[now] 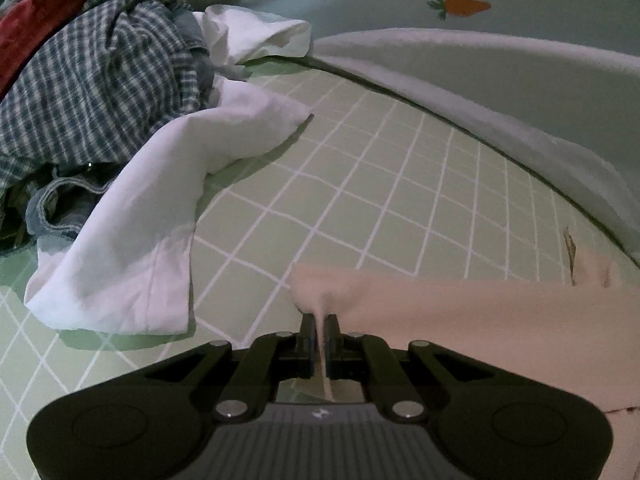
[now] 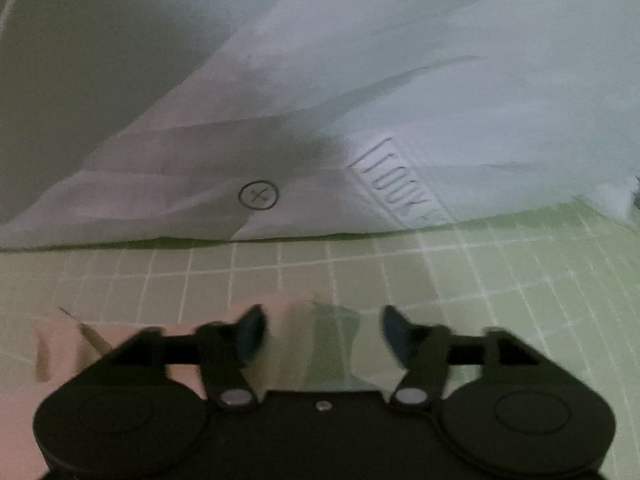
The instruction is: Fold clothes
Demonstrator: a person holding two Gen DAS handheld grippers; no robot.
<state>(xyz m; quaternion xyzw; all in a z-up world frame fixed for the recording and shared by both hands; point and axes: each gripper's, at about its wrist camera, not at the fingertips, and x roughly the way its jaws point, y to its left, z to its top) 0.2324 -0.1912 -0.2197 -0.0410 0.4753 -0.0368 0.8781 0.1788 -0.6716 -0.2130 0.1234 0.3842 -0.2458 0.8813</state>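
Pink garment (image 1: pixel 500 320) lies on the green grid sheet (image 1: pixel 380 184), stretching right from the left gripper (image 1: pixel 319 326), whose jaws are pinched tight on a fold at its near-left edge. In the right wrist view the same cloth (image 2: pixel 60 352) sits at near left; the right gripper (image 2: pixel 322 320), blurred, stands wide apart, gripping nothing. A white garment (image 1: pixel 152 216) and checked shirt (image 1: pixel 92 80) lie far left.
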